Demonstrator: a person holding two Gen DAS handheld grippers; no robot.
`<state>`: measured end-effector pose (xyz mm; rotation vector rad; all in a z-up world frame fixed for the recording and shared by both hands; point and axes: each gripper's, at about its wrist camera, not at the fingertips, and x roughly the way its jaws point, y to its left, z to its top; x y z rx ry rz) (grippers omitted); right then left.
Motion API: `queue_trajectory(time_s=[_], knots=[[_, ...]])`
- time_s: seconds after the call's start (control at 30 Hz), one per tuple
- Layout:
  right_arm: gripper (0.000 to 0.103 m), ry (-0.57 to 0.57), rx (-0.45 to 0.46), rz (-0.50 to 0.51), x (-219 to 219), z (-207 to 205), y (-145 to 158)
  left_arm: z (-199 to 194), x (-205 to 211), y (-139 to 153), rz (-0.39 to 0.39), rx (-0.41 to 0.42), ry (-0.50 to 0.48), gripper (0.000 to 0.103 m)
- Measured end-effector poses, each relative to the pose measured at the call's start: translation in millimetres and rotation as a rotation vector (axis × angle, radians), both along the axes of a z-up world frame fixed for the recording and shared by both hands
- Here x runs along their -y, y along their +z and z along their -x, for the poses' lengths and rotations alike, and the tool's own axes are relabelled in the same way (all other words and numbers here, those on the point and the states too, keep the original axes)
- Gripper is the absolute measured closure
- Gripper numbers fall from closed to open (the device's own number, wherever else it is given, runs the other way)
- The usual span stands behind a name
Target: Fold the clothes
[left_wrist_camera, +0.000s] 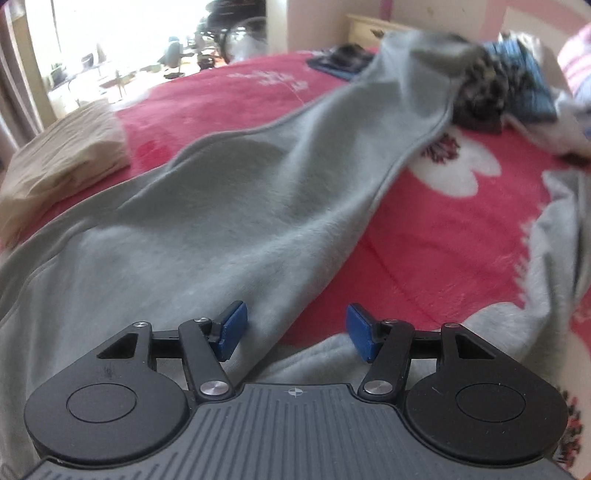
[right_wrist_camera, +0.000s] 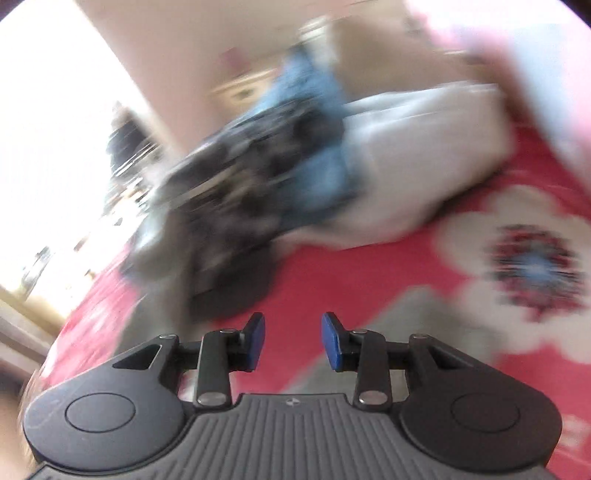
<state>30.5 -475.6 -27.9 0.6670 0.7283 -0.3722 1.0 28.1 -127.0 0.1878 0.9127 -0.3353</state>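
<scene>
Left wrist view: grey garment point(left_wrist_camera: 236, 206) spread on bed point(left_wrist_camera: 424, 236); left hand-held gripper point(left_wrist_camera: 293, 330) jaws apart at its edge. Right hand-held gripper point(right_wrist_camera: 293, 341) apart, empty. Pinch hem squarely, fold evenly.

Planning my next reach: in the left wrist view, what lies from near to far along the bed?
Open left gripper → long grey fleece garment → dark mottled clothes heap → pale wooden headboard.

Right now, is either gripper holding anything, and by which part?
Nothing is held. The left gripper is open over the grey garment; the right gripper is open over the red blanket.
</scene>
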Motion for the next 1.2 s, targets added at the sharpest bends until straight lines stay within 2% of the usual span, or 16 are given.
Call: queue_trajectory(time_s=[0.07,0.17,0.37,0.4,0.43,0.9,1.0,1.2], knots=[[0.066,0.096,0.017,-0.021,-21,-31,-4,-4,1,-3,-0.006,0.003,0.007,0.049],[0.066,0.112,0.049,-0.049,-28,-69,-12,-11,3,-7,-0.014,0.007,0.018,0.060],[0.065,0.143,0.113,-0.104,-43,-144,-29,-18,2,-11,0.010,-0.010,0.022,0.060],[0.065,0.120,0.123,-0.087,-38,-152,-28,-18,2,-12,0.011,-0.010,0.021,0.060],[0.065,0.090,0.134,-0.056,-34,-160,-27,-18,2,-13,0.012,-0.010,0.019,0.060],[0.068,0.619,0.065,0.729,-81,-191,8,-21,1,-20,0.028,-0.003,0.015,0.059],[0.068,0.717,-0.003,0.839,-79,-202,3,-21,2,-20,0.026,-0.004,0.016,0.058],[0.068,0.790,-0.072,0.738,-72,-218,10,-22,3,-20,0.022,-0.006,0.016,0.057]])
